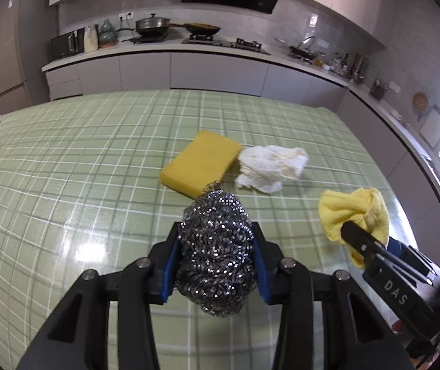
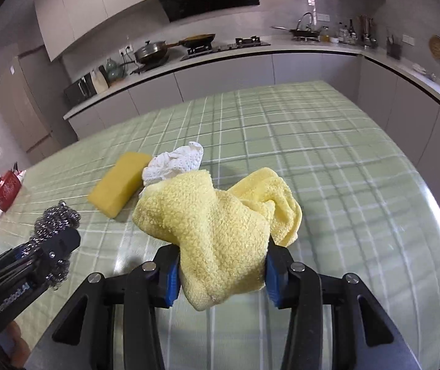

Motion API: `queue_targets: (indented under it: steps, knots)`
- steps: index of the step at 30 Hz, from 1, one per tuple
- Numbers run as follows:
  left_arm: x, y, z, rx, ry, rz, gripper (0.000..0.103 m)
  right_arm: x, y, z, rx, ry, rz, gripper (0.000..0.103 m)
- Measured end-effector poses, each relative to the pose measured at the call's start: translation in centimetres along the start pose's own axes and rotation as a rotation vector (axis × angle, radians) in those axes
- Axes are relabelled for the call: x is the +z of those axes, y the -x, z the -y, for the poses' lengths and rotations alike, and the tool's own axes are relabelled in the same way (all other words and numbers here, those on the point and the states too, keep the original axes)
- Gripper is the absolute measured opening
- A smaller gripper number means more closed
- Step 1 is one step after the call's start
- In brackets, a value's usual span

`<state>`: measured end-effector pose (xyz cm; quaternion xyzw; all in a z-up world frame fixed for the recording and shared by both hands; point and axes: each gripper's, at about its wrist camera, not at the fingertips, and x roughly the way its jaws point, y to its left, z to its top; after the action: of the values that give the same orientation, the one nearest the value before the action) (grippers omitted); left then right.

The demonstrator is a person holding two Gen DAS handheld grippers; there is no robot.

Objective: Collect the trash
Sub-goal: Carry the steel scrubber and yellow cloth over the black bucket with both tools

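Your left gripper (image 1: pixel 217 256) pinches the steel scourer (image 1: pixel 217 246) between its blue pads. Your right gripper (image 2: pixel 221 265) is clamped on the yellow cloth (image 2: pixel 220 225), most of which hangs loose beyond the jaws. The yellow sponge (image 1: pixel 203 162) and the crumpled paper towel (image 1: pixel 270 168) lie touching on the green checked table (image 1: pixel 81 169). Risk: the cloth's grip looks shallow, though its folds hide the pads; a quick swing could shed it. No bin is in view.
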<state>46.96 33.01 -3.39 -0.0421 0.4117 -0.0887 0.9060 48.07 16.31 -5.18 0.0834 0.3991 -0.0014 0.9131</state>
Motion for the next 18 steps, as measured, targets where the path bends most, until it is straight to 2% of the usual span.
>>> queue_targets:
  steps: [10, 18]
  knots:
    - [-4.2, 5.7, 3.1, -0.105, -0.101, 0.016, 0.043, -5.9, 10.2, 0.9, -0.076, -0.082, 0.070, 0.046]
    - [-7.2, 8.8, 8.1, -0.128, -0.148, 0.048, 0.043, -8.5, 16.7, 4.1, -0.108, -0.109, 0.113, 0.046]
